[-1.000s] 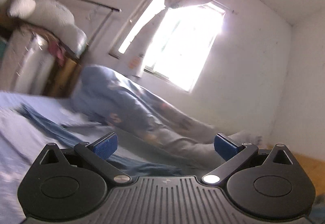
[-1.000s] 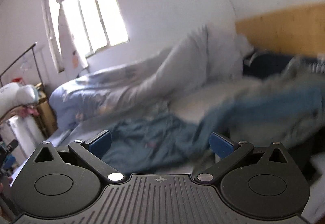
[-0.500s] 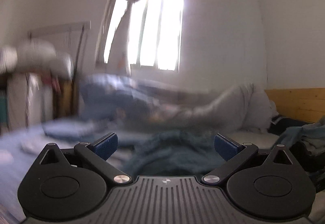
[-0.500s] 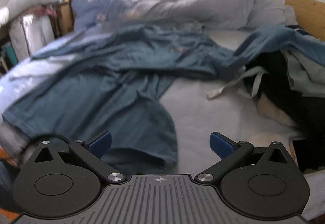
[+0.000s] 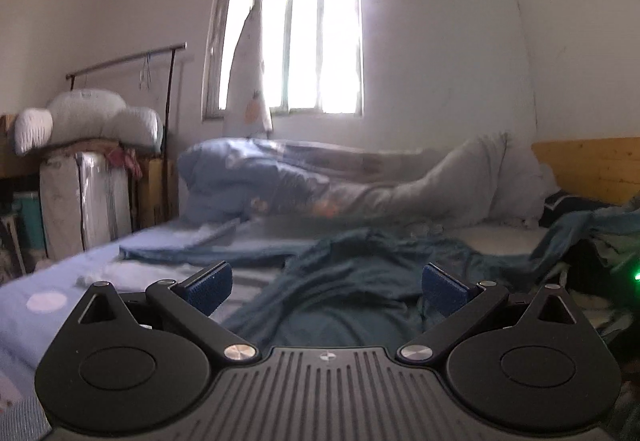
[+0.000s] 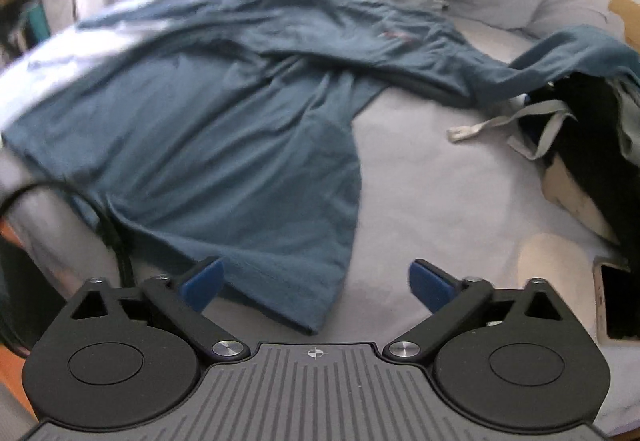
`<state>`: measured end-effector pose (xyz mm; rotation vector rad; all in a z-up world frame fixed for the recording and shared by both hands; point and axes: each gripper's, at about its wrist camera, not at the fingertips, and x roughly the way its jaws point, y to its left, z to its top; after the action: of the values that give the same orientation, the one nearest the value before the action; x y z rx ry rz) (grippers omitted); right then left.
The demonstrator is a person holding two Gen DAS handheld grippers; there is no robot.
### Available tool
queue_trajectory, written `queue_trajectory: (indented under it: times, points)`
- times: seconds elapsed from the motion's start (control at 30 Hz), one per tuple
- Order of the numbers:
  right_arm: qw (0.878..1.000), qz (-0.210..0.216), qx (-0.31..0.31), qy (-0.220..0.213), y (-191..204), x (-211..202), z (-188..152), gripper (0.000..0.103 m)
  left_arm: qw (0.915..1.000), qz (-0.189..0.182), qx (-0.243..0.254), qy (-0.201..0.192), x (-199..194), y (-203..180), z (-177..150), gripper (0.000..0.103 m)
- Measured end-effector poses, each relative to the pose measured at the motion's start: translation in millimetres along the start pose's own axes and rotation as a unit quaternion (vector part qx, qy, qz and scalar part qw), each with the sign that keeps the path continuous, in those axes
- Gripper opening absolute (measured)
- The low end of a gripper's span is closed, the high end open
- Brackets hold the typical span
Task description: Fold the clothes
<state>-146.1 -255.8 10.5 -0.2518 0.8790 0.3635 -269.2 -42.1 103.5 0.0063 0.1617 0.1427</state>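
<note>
A big dark blue piece of clothing (image 6: 224, 129) is lying spread out and wrinkly on the bed (image 6: 440, 209), with one flat end reaching toward the near edge and a long part stretching off to a dark pile of clothes (image 6: 592, 113) on the right. The right gripper (image 6: 316, 283) is pointing down over that near end with its jaws closing but not touching the cloth. The left gripper (image 5: 326, 287) is sitting level above the clothing with its jaws wide apart and nothing in them, facing a lumpy blanket (image 5: 320, 181) and a bright window (image 5: 312, 37).
</note>
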Motion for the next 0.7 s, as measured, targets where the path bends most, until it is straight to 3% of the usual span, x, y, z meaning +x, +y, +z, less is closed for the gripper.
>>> queue_trajectory:
  times: [0.1, 0.17, 0.2, 0.23, 0.37, 0.5, 0.7]
  points:
    - [0.999, 0.007, -0.038, 0.037, 14, 14, -4, 0.072, 0.9999, 0.001, -0.007, 0.012, -9, 2, -3, 0.103]
    - [0.999, 0.019, -0.044, 0.024, 18, 10, -5, 0.047, 0.9998, 0.005, -0.011, 0.013, -13, 4, -5, 0.103]
    - [0.999, 0.021, -0.043, 0.017, 18, 6, -6, 0.025, 0.9998, 0.008, -0.012, 0.013, -14, 6, -5, 0.103]
    - [0.999, 0.019, -0.038, 0.011, 16, 2, -6, 0.010, 0.9998, 0.010, -0.013, 0.015, -15, 7, -6, 0.103]
    - [1.000, -0.009, 0.012, -0.007, -4, -13, -8, 0.008, 0.9990, 0.025, -0.024, 0.029, -11, 11, -6, 0.103]
    - [0.997, -0.024, 0.067, 0.002, -30, -19, -19, 0.008, 0.9979, 0.039, -0.032, 0.042, -7, 10, -5, 0.103]
    - [0.998, -0.047, 0.033, 0.036, -26, -23, -40, 0.010, 0.9989, 0.011, -0.022, 0.041, -4, -4, -4, 0.103]
